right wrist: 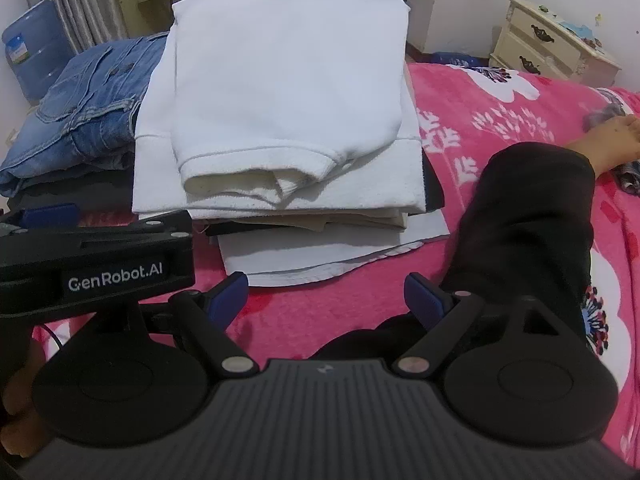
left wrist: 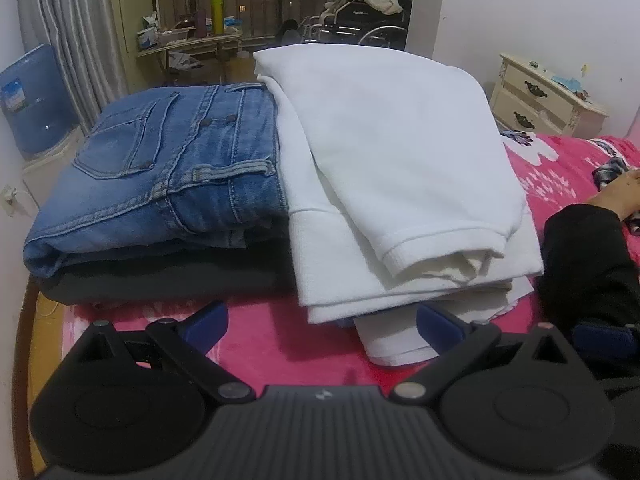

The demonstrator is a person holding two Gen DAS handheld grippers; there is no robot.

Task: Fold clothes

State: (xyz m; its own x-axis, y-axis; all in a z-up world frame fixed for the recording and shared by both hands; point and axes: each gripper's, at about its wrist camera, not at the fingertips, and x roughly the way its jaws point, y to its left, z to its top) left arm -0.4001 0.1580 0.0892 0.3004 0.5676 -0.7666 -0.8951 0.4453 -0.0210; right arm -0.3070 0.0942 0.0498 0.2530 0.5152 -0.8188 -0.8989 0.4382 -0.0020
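Folding stage: appears complete for the garments in view.
The white sweatshirt (right wrist: 280,92) lies folded atop a stack on the bed (right wrist: 500,128); folded jeans (left wrist: 160,168) sit just left, touching. Left claw (left wrist: 320,324) and right claw (right wrist: 326,296) stand wide, empty, near the stack.

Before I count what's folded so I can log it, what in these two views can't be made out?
- How many garments lie under the white sweatshirt: right wrist view shows only layered edges; the sweatshirt covers the rest.
- The dark garment under the jeans: left wrist view shows only its front edge.
- Items on the far table: too small.
- The patterned cloth by the foot: cut off by the frame edge.
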